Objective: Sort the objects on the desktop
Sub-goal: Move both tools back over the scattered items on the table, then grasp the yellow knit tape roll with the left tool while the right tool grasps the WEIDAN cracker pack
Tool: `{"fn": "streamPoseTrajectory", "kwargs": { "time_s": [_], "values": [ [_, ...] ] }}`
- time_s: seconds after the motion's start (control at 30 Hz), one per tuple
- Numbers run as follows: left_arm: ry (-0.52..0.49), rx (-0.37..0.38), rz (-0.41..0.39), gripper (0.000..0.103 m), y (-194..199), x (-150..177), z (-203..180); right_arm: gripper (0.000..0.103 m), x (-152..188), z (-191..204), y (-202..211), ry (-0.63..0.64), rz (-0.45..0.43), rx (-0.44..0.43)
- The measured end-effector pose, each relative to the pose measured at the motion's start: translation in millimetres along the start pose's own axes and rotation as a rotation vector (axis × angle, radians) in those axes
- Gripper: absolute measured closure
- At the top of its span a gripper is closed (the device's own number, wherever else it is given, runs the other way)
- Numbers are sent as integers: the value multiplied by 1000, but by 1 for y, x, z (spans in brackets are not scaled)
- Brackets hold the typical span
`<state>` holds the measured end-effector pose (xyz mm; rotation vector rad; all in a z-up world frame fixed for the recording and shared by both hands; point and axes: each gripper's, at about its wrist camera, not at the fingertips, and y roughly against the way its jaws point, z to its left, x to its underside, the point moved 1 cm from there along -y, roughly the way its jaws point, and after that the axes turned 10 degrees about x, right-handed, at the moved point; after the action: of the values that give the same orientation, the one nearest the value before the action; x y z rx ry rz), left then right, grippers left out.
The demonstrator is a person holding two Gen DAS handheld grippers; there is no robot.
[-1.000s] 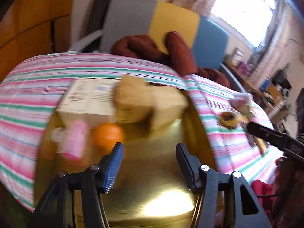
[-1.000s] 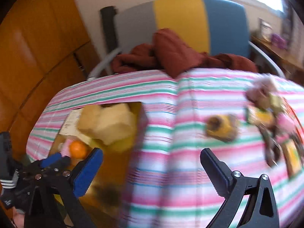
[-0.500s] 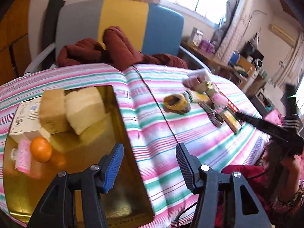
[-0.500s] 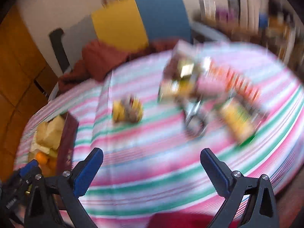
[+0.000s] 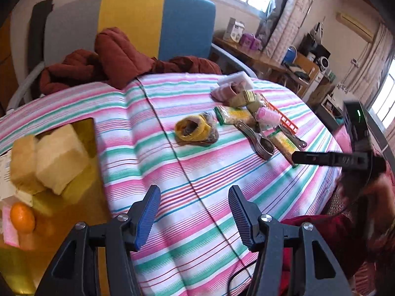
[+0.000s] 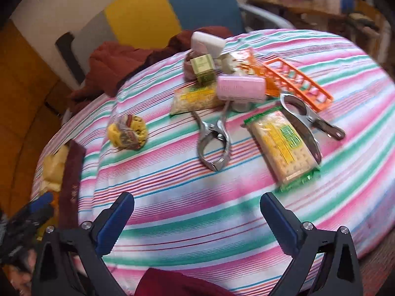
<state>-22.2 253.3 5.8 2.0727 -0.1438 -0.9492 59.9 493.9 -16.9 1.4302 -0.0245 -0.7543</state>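
Both claws hung over the striped tablecloth with nothing between their blue pads. The left gripper stood with its jaws parted over bare cloth near the front edge; the right gripper gaped wide, also empty.

The loose things lay in a cluster toward the far right of the table. The nearer cracker packet lay flat, its long axis running from far-left to near-right in the right wrist view, its near end closest to the right claw. A second cracker packet lay crosswise beyond it, partly under a pink roll. A metal clip pointed its open mouth toward the camera, handles away. The other metal clip curved beside the near packet, its handle pointing right. An orange plastic rack ran diagonally behind them. A yellow bundle sat apart, to the left.

Only the left wrist view showed the gold tray holding 2 tan sponge blocks and an orange. The right wrist view gave just the tray's dark edge, but showed the small green box and a white box clearly.
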Motion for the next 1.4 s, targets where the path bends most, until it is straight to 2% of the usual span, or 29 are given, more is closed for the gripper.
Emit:
{"fn": "streamPoseTrajectory", "kwargs": {
  "time_s": [0.03, 0.07, 0.17, 0.23, 0.3, 0.33, 0.37, 0.43, 0.57, 0.67, 0.87, 1.03, 1.13, 1.27, 1.4],
  "values": [
    [10, 9, 17, 45, -5, -2, 1, 0, -8, 2, -4, 32, 53, -2],
    [26, 6, 33, 45, -12, -5, 2, 0, -16, -2, -5, 55, 66, 20],
    [57, -10, 117, 46, -35, -9, 6, 2, -37, -23, -19, 108, 53, 120],
    [73, -12, 145, 46, -45, -9, 8, 31, -46, -30, -32, 148, 39, 162],
    [79, -11, 156, 46, -50, -10, 10, 36, -46, -36, -44, 156, 9, 145],
    [83, -8, 159, 46, -52, -11, 11, 37, -45, -37, -52, 161, 38, 149],
    [85, -5, 163, 46, -54, -13, 13, 38, -47, -37, -53, 184, 39, 186],
    [88, -21, 172, 46, -59, -20, 15, 39, -52, -37, -49, 213, -8, 224],
    [59, -43, 168, 45, -72, -42, 14, 32, -52, -46, -59, 194, 37, 273],
    [11, -65, 161, 45, -83, -64, 12, 33, -44, -56, -74, 143, 136, 256],
    [-110, -121, 204, 45, -114, -91, 9, 38, -41, -55, -68, 158, 127, 268],
    [-162, -94, 243, 45, -138, -102, 2, 38, -38, -55, -66, 153, 127, 266],
    [-177, -116, 268, 45, -155, -103, -1, 37, -42, -53, -69, 153, 128, 266],
    [-163, -104, 266, 45, -169, -98, -1, 36, -38, -55, -67, 149, 128, 263],
    [-103, -94, 252, 45, -170, -92, 6, 45, -41, -54, -66, 155, 117, 284]
  ]
}}
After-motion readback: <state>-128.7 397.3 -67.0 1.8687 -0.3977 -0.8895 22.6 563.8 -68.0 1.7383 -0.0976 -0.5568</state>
